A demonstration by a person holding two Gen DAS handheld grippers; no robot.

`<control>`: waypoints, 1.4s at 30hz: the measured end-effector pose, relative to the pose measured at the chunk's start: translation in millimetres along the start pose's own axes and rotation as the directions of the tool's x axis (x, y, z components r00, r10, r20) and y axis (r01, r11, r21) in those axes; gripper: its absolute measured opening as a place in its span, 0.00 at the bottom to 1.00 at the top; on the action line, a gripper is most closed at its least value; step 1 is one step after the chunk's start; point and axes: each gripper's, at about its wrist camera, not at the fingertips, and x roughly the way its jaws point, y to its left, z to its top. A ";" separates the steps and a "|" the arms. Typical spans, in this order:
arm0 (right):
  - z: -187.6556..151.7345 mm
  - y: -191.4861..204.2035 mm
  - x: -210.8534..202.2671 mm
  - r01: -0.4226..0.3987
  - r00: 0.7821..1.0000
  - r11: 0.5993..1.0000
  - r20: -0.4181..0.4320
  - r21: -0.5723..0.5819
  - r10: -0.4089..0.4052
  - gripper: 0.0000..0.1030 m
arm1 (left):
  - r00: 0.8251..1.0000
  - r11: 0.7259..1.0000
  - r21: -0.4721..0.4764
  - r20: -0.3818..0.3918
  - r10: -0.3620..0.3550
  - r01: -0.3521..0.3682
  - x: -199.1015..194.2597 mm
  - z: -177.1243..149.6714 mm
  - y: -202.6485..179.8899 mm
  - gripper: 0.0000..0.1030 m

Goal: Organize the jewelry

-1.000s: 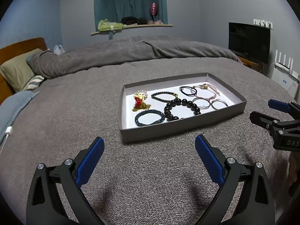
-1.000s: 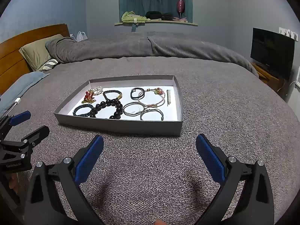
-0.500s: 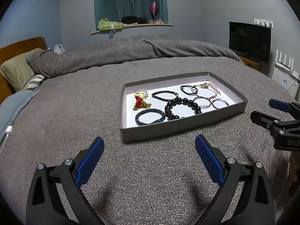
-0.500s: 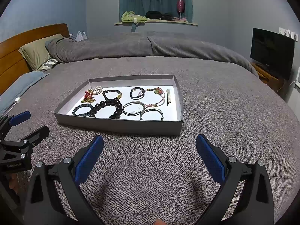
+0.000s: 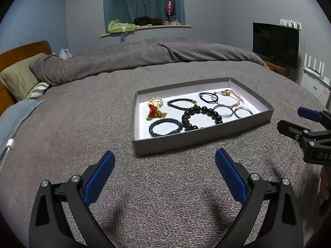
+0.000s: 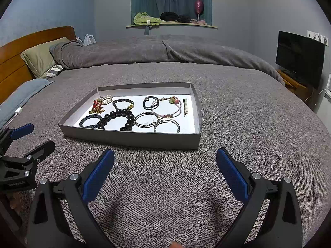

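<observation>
Blue-padded and black-framed, the left claw [image 5: 164, 172] stands wide open with nothing between its pads, low over the grey knitted bed cover [image 5: 82, 124]. The right claw [image 6: 165, 171] is just as wide and just as empty. Each shows at the edge of the other's view, at about 3 o'clock and 9 o'clock, well apart.

Ahead at 12 o'clock, near but not touching either claw, lies the shallow grey cardboard tray with a white floor [image 6: 132, 139]. It sits loose on soft bedding, so I judge that a push against its near wall would slide or tip it.

Inside, the pieces crowd together. The large bracelet of glossy black beads [image 6: 122, 117] at the middle touches or overlaps the dark blue beaded bracelet [image 6: 90, 121] at its 9 o'clock and the thin silver wire bangle [image 6: 145, 119] at its 3 o'clock. Lifting one could drag a neighbour along.

Farther in, the red and gold charm piece [image 6: 96, 106] lies in a loose heap against the white pearl bracelet [image 6: 106, 99]; its chain may snag.

At the far right, the slim pearl hair pin [image 6: 185, 107] lies flat by the wall, and wide pads may slip off it or scrape the floor.
</observation>
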 end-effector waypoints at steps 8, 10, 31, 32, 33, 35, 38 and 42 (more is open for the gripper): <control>-0.8 0.5 -0.9 0.001 1.000 1.000 0.000 -0.002 -0.001 0.95 | 1.000 1.000 0.000 -0.002 0.001 -0.001 -0.5 0.1 0.3 0.94; -0.8 0.4 -0.9 0.001 1.000 1.000 -0.001 -0.002 -0.001 0.95 | 1.000 1.000 -0.002 -0.004 0.000 0.000 -0.5 0.0 0.6 0.94; -0.8 0.6 2.6 0.006 1.000 1.000 -0.010 -0.004 -0.006 0.95 | 1.000 1.000 -0.015 -0.009 0.000 0.000 5.4 0.5 3.9 0.94; -0.8 0.5 2.8 0.005 1.000 1.000 -0.011 -0.004 -0.005 0.95 | 1.000 1.000 -0.013 -0.008 0.011 -0.011 5.3 0.3 3.9 0.94; -0.8 0.5 2.5 0.006 1.000 1.000 -0.011 -0.004 -0.006 0.95 | 1.000 1.000 -0.013 -0.005 0.016 -0.016 5.4 0.6 3.8 0.94; -0.7 -0.2 2.4 0.006 1.000 1.000 -0.010 -0.003 -0.006 0.95 | 1.000 1.000 -0.014 -0.001 0.020 -0.020 4.9 0.7 3.9 0.94; -0.7 -0.1 3.5 0.009 1.000 1.000 -0.012 -0.002 -0.009 0.95 | 1.000 1.000 -0.008 0.007 0.019 -0.019 4.3 0.3 3.4 0.94; -0.9 0.3 4.3 0.011 1.000 1.000 -0.015 -0.001 -0.011 0.95 | 0.999 1.000 0.009 0.028 -0.016 0.016 3.1 0.1 2.5 0.94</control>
